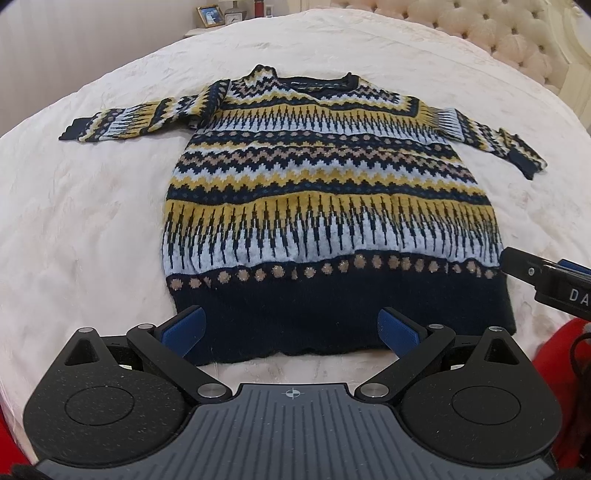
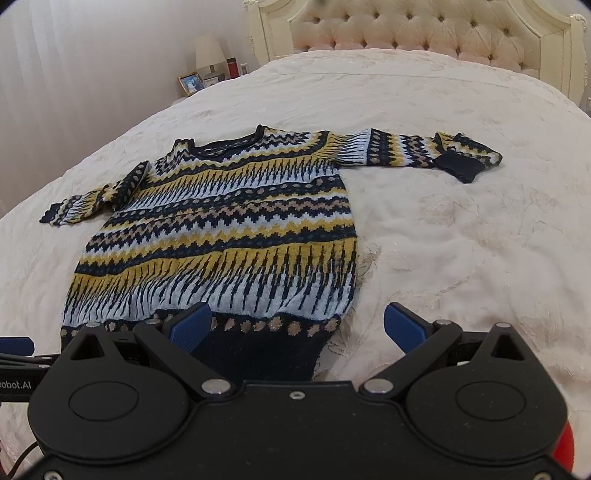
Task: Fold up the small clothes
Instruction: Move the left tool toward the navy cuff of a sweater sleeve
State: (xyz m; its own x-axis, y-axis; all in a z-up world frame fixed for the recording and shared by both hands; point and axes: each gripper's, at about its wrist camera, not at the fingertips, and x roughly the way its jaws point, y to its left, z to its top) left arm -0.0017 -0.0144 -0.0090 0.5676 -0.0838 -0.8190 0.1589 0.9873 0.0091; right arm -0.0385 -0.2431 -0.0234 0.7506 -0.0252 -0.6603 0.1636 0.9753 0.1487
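A small knitted sweater (image 1: 325, 192), patterned in navy, yellow, white and tan, lies flat and face up on the bed, both sleeves spread out sideways, neck away from me. It also shows in the right wrist view (image 2: 221, 229). My left gripper (image 1: 291, 328) is open and empty, hovering over the navy hem near its middle. My right gripper (image 2: 299, 325) is open and empty over the hem's right corner; it shows in the left wrist view (image 1: 546, 277) at the sweater's right edge. The right sleeve's cuff (image 2: 461, 166) is folded over.
The cream quilted bedspread (image 2: 461, 258) covers the bed. A tufted cream headboard (image 2: 424, 33) stands at the far end. A nightstand with a lamp (image 2: 208, 55) and a photo frame (image 2: 190, 83) sits beyond the bed's far left side.
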